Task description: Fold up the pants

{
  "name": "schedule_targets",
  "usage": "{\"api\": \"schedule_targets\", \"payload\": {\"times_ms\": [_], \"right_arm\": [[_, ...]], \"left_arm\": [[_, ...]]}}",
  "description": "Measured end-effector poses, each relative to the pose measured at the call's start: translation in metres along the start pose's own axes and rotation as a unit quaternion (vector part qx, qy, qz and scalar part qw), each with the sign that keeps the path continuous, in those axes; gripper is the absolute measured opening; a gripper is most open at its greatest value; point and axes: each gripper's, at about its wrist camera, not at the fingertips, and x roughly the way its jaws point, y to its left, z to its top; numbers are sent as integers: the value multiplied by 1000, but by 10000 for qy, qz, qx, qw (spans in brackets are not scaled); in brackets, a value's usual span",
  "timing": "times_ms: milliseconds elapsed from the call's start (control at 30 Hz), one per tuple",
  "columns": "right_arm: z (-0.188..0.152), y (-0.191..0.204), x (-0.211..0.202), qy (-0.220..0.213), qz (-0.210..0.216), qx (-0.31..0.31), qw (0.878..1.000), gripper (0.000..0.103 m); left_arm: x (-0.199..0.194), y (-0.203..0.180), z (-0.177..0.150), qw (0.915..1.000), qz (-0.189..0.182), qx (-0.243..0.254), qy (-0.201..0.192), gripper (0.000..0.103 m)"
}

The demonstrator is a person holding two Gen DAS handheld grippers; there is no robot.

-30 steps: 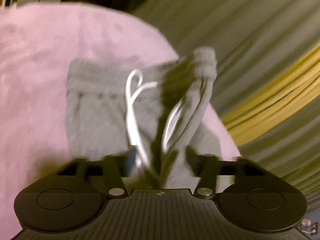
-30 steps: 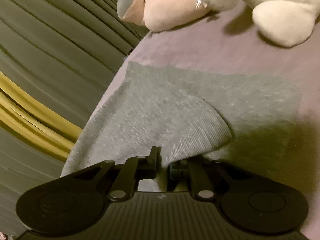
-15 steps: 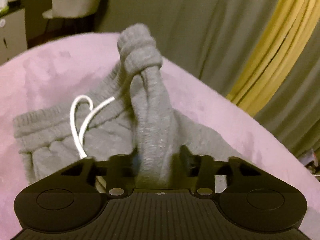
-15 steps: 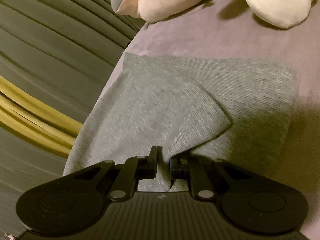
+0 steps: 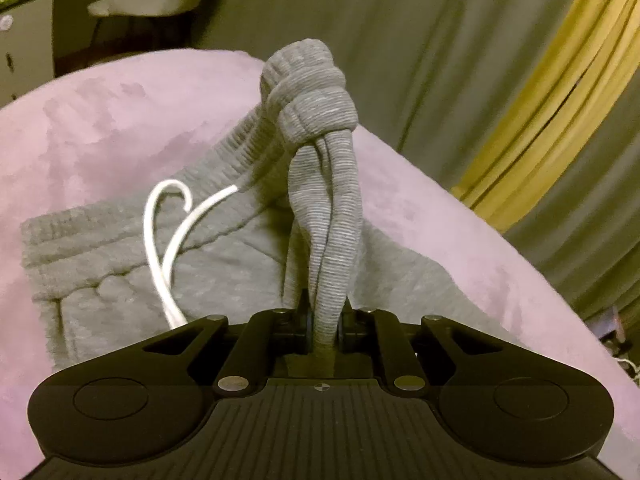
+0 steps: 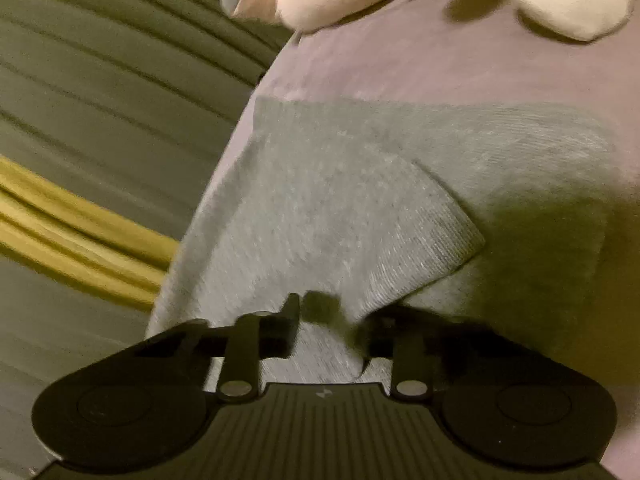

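1. Left wrist view: left claw (image 5: 324, 326) has just closed, pinching the bunched waistband of the grey pants (image 5: 224, 256) on the bed (image 5: 100, 120), frame centre.
2. Right claw (image 6: 332, 320) has just been opening; the hem lies loose between its jaws, so that corner looks released.

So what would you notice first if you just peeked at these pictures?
Probably the gray pants on the pink blanket, with a bunched waistband standing up from the left gripper, which is pinching it. Next, the white drawstring looping beside it. In the right view, plush toys sit at the blanket's far end.
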Motion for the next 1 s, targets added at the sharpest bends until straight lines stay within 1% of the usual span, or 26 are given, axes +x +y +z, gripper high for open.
{"api": "schedule_targets", "payload": {"times_ms": [33,133,200,233,300,333,367,400,467,533,567,633,667,700,733,767,800,867,900,933,967,1000], "right_arm": [[0,2,0,-27,-92,-55,9999,6],[3,4,-3,-58,-180,-173,9997,5],[6,12,-7,-85,-180,-314,9993,5],[10,17,-11,-142,-127,-353,9992,5],[27,29,-18,-261,147,-352,9989,5],[38,36,-27,-343,387,-274,9983,5],[48,41,-34,-368,609,-142,9974,5],[58,43,-42,-419,877,92,9952,5],[77,47,-59,-554,1278,430,9893,5],[93,43,-77,-701,1431,564,9856,5],[97,41,-83,-779,1410,516,9856,5],[99,32,-98,-929,1154,116,9889,5],[97,27,-99,-888,1039,-51,9906,5],[93,22,-99,-850,800,-277,9928,5],[87,16,-98,-783,459,-589,9941,5],[80,11,-92,-672,117,-929,9933,5],[74,7,-82,-547,-185,-1129,9919,5],[65,-7,-64,-158,-717,-1171,9904,6],[63,-15,-58,-69,-863,-1058,9906,7],[62,-20,-54,-1,-906,-900,9918,7],[62,-23,-53,-16,-882,-775,9931,7],[62,-24,-54,-44,-843,-706,9939,7]], "left_arm": [[1,-2,2,10000,-33,59,35,13],[3,-10,6,9994,-14,334,24,10],[-3,-11,12,9993,-113,348,-31,9],[-10,-10,16,9994,-182,273,-96,9],[-26,-5,26,9990,-351,55,-261,9],[-36,1,34,9981,-488,-152,-347,9],[-44,5,39,9971,-580,-325,-372,9],[-53,14,45,9948,-757,-558,-392,9],[-69,28,48,9909,-977,-824,-432,9],[-83,39,41,9901,-1022,-818,-504,9],[-89,43,37,9900,-1036,-801,-530,9],[-99,60,19,9872,-1196,-926,-511,10],[-99,69,6,9872,-1188,-960,-462,10],[-95,76,-6,9896,-1053,-910,-364,10],[-87,82,-19,9929,-835,-819,-229,11],[-80,88,-28,9949,-647,-772,-82,12],[-69,96,-40,9956,-412,-826,148,15],[-56,109,-53,9931,-214,-1066,435,17],[-54,114,-58,9909,-247,-1256,429,19],[-56,119,-59,9883,-382,-1440,339,23],[-58,121,-57,9868,-428,-1541,262,27],[-59,122,-52,9866,-420,-1565,199,36]]}}
